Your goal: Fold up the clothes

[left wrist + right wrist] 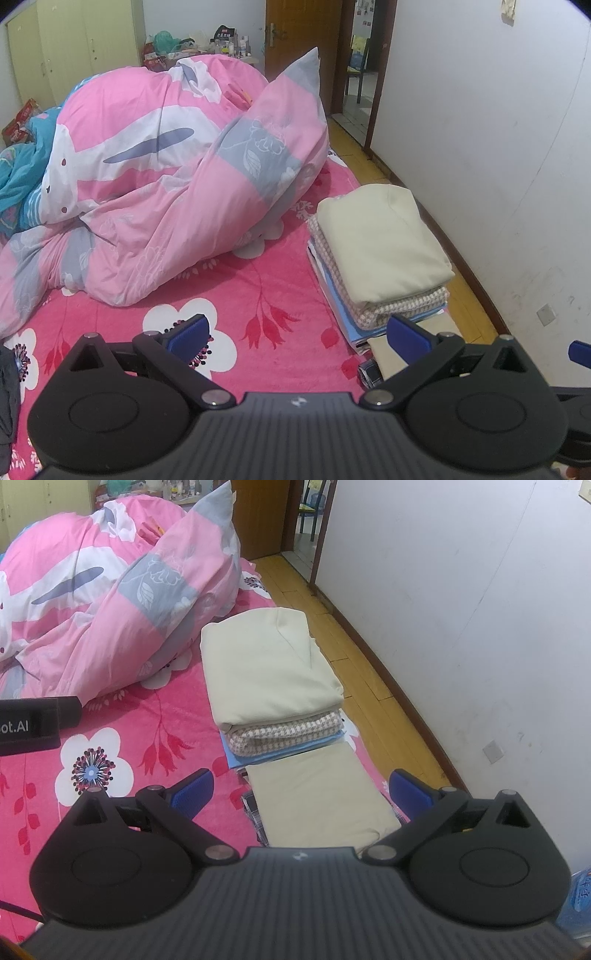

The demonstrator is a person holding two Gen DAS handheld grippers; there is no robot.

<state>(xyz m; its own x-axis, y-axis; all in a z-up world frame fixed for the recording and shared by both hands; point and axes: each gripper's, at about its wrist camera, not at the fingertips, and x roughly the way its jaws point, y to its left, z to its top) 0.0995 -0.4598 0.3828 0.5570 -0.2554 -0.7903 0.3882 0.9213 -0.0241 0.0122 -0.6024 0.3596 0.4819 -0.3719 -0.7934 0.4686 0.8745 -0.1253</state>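
Both tongs are spread wide and hold nothing.

The folded stack (273, 686) sits at the bed (229, 295) edge by the floor, with a tan piece (317, 797) just under your right tongs (301, 794). If you bump the stack with your left tongs (297, 332), it could slide off.

Folded stack (273, 686) is sitting on the bed's (147, 738) right edge, duvet (166, 192) piling up behind-left, another folded piece (317, 797) lying right before it.
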